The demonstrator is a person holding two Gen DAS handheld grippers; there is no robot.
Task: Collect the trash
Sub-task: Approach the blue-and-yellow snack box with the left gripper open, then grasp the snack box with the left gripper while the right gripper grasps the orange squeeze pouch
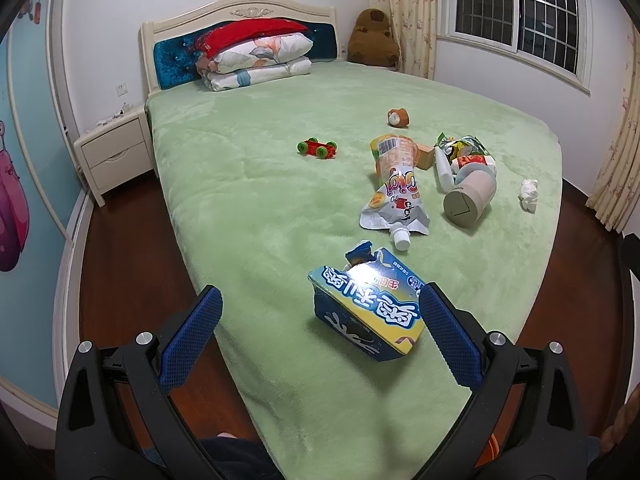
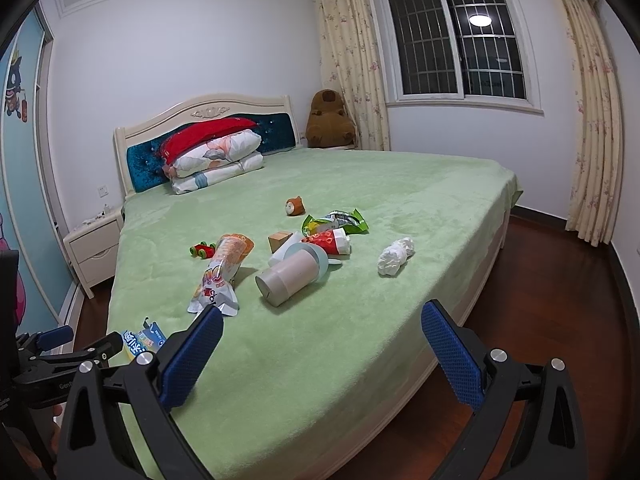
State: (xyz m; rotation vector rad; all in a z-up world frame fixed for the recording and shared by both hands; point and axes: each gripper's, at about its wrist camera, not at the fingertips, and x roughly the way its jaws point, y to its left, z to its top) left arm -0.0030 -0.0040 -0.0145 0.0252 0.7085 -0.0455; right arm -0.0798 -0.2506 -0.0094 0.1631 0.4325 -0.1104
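Trash lies on a green bed (image 1: 248, 200). A torn blue and yellow carton (image 1: 366, 310) lies nearest, just ahead of my open left gripper (image 1: 320, 300), close to its right finger. Beyond it lie an orange spouted pouch (image 1: 394, 188), a beige cup on its side (image 1: 470, 198), snack wrappers (image 1: 466, 150) and a crumpled tissue (image 1: 529, 194). My right gripper (image 2: 320, 320) is open and empty above the bed's near edge. In the right wrist view the pouch (image 2: 218, 276), cup (image 2: 292, 276), wrappers (image 2: 334, 228) and tissue (image 2: 396, 256) lie ahead; the carton (image 2: 144, 340) is at far left by the left gripper.
Toys lie among the trash: a red toy car (image 1: 317, 149), a small plush (image 1: 398, 117) and a wooden block (image 1: 424, 155). Folded bedding (image 1: 256, 56) sits at the headboard. A nightstand (image 1: 114, 152) stands at left, a brown plush bear (image 2: 330, 120) in the corner. Wood floor (image 2: 560, 300) surrounds the bed.
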